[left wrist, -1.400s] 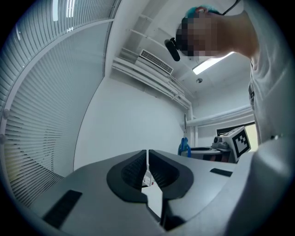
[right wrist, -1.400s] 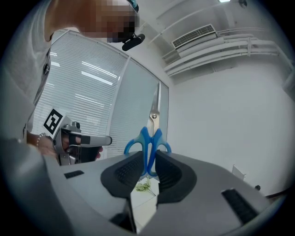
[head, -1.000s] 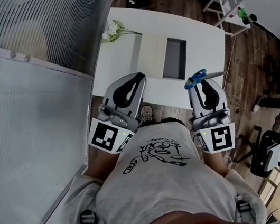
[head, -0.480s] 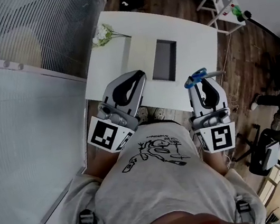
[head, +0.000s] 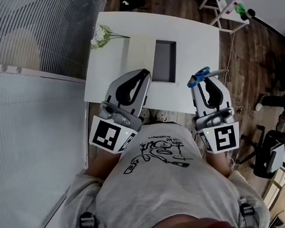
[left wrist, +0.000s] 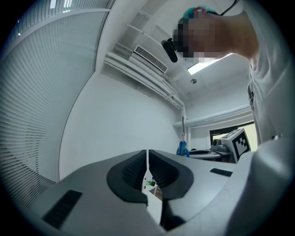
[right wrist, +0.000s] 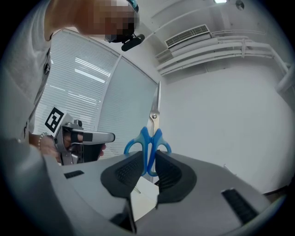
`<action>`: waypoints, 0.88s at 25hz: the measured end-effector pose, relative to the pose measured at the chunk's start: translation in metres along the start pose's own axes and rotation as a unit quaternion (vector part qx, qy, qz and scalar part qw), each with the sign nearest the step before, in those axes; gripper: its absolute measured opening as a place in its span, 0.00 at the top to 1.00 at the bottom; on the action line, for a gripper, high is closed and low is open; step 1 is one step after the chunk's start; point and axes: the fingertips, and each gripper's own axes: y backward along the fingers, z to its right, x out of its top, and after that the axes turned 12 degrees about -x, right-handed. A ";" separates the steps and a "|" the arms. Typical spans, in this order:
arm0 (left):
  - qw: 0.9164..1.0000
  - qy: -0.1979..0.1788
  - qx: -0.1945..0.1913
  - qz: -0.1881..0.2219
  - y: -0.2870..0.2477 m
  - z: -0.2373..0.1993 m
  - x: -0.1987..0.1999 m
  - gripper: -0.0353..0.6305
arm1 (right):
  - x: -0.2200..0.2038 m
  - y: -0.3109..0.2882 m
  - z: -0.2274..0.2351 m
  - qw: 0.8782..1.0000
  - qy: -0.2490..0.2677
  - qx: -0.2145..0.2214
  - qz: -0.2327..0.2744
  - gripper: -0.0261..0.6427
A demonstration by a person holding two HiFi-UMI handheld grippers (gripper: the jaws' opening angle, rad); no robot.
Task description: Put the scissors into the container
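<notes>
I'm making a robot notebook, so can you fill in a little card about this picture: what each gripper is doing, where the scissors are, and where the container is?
Left gripper: jaws together, nothing between them
Right gripper: shut on the blue-handled scissors, blades sticking out past the jaws
Container: dark, rectangular, on the white table, nothing seen inside
Scissors in container: not yet, held in the air short of the table
Also on table: flowers at one corner

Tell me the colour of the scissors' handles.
Blue. The handles of the scissors show best in the right gripper view, clamped by the right gripper.
</notes>
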 end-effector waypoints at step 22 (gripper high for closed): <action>1.000 -0.002 0.018 -0.003 0.002 -0.008 0.002 0.90 | -0.125 -0.051 -0.002 0.994 -0.001 0.016 -0.108 0.83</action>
